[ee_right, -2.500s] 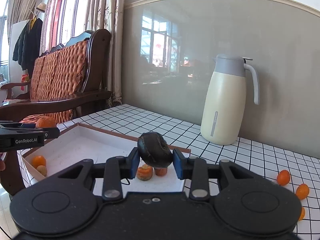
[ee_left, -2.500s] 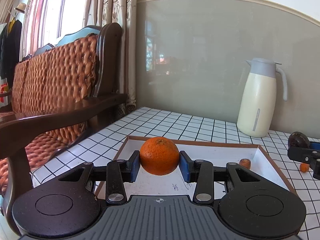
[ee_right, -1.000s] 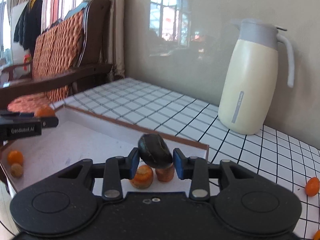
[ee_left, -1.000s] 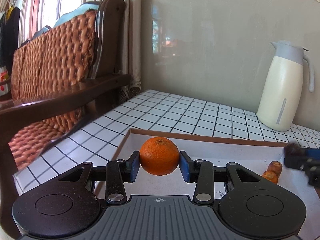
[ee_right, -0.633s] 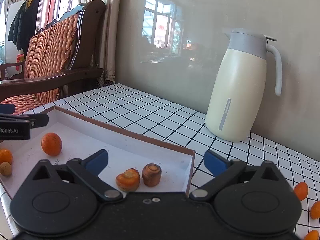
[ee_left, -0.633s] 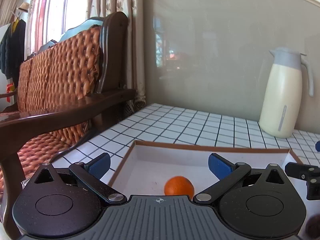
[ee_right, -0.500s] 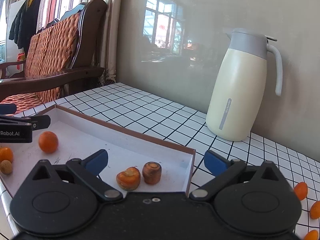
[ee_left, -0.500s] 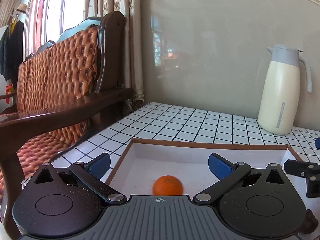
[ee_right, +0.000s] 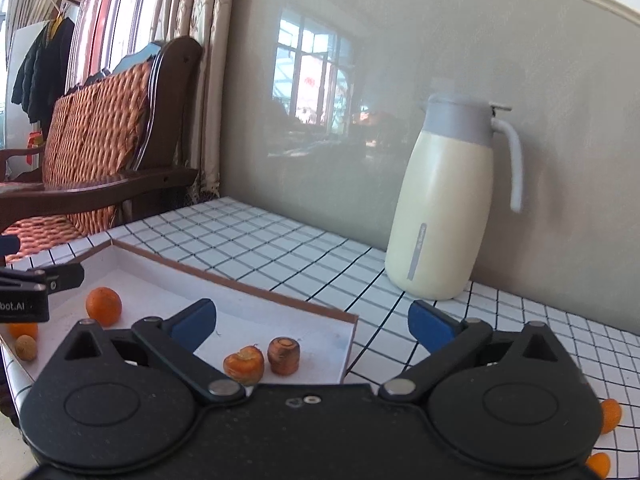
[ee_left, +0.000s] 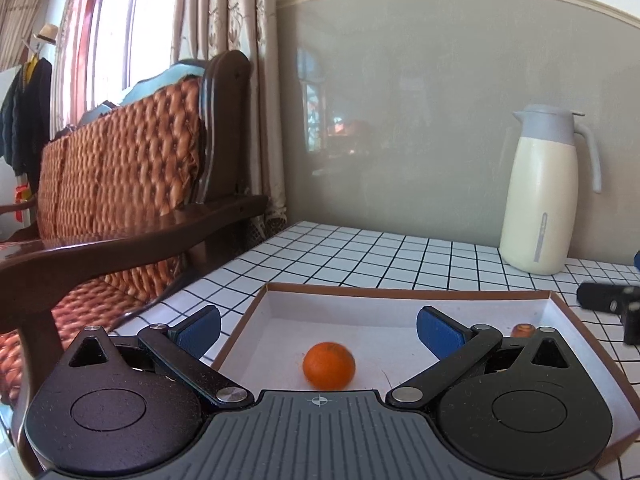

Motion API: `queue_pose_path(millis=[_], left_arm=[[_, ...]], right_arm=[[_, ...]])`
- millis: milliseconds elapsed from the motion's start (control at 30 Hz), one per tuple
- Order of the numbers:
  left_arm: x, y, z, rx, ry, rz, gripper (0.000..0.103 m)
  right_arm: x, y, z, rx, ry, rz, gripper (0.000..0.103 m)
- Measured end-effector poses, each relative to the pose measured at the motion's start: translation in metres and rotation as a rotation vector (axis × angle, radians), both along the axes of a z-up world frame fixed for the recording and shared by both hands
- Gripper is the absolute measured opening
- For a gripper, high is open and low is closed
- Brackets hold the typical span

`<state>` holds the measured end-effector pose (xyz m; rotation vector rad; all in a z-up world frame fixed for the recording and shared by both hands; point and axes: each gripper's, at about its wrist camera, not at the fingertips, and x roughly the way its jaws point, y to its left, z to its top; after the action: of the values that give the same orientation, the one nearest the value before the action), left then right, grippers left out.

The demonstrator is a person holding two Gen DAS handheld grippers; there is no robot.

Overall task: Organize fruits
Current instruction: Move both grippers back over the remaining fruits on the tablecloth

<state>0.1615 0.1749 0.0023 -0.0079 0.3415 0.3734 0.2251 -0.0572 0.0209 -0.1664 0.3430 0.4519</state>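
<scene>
Both grippers empty, fingers spread wide: left gripper (ee_left: 318,326), right gripper (ee_right: 312,320). Orange (ee_left: 329,365) sits loose in tray (ee_left: 400,289) on desk (ee_left: 360,248).

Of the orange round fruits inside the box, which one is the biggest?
The orange lying alone in the box, clearly larger than the small one at the near left edge.

"bot.AI" on left gripper (ee_right: 24,304)

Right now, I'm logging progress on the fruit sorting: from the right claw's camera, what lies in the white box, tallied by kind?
Orange fruits: 2
Carrot stubs: 2
Tan ball: 1
Total visible: 5
</scene>
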Motion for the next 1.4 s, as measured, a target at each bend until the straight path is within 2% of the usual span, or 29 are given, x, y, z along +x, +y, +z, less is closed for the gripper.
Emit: queue_pose_path(millis=[167, 267, 467, 567, 700, 767, 900, 1100, 1233, 1400], left_arm=[[-0.025, -0.009, 0.000, -0.056, -0.019, 0.000, 0.103], [-0.035, -0.022, -0.001, -0.024, -0.006, 0.002, 0.103], [-0.052, -0.052, 0.006, 0.063, -0.041, -0.006, 0.103], [-0.056, -0.068, 0.007, 0.064, -0.046, -0.070, 0.103], [-0.058, -0.099, 0.008, 0.122, -0.054, -0.134, 0.103], [-0.059, -0.110, 0.010, 0.116, -0.064, -0.169, 0.103], [-0.058, -0.125, 0.013, 0.053, -0.068, -0.245, 0.103], [-0.057, -0.158, 0.010, 0.100, -0.068, -0.309, 0.103], [-0.054, -0.173, 0.009, 0.103, -0.075, -0.348, 0.103], [-0.048, -0.192, 0.006, 0.124, -0.088, -0.332, 0.103]], right_arm=[[-0.019, -0.012, 0.008, 0.019, -0.038, 0.002, 0.097], [-0.033, -0.022, 0.010, 0.040, -0.059, -0.004, 0.097], [-0.058, -0.042, 0.012, 0.042, -0.086, -0.014, 0.097], [-0.070, -0.054, 0.011, 0.042, -0.098, -0.015, 0.097], [-0.084, -0.070, 0.011, 0.027, -0.112, -0.037, 0.097], [-0.090, -0.080, 0.011, 0.030, -0.118, -0.054, 0.097], [-0.092, -0.103, 0.010, 0.058, -0.100, -0.090, 0.097], [-0.089, -0.129, 0.004, 0.046, -0.105, -0.193, 0.097], [-0.085, -0.146, -0.005, 0.062, -0.061, -0.238, 0.097], [-0.080, -0.155, -0.015, -0.013, -0.026, -0.299, 0.096]])
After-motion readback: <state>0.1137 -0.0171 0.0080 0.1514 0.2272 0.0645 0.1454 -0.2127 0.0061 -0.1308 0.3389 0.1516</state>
